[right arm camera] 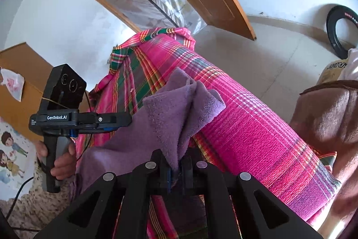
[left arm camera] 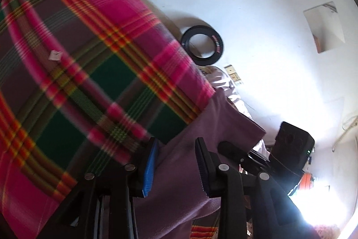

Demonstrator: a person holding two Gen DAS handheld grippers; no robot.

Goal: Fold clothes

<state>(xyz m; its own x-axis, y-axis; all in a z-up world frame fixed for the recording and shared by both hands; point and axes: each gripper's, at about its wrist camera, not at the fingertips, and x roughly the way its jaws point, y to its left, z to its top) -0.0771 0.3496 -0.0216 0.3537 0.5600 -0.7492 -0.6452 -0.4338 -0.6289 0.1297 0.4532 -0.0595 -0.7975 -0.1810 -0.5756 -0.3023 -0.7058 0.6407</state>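
Purple towel lies draped over the pink plaid cloth, which covers a long raised surface; all positions below are given from that plaid cloth.

Right gripper: fingers pressed nearly together, pinching a bunched fold of the towel at the plaid's near end. Pile stands up in a ridge above the fingers.

Left gripper: fingers spread, purple fabric lying between and under them, at the plaid's near edge. Blue pad on one finger is visible and is not clamped on anything. The right wrist view shows the same tool held in a hand, off the plaid's left side, with its tips against the towel's far flap; whether they touch the fabric I cannot tell.

Risks, as judged:
- Only one corner is held. If the right side lifts now, the free half drags and the towel bunches instead of folding flat.
- The right pinch takes a thick wad, not a clean edge; layers may slip out unevenly under tension.
- The left fingers may close on the plaid along with the towel, since both lie in the gap, and pull the cover off.
- Terry pile could cling to the woven plaid and skew the fold line.
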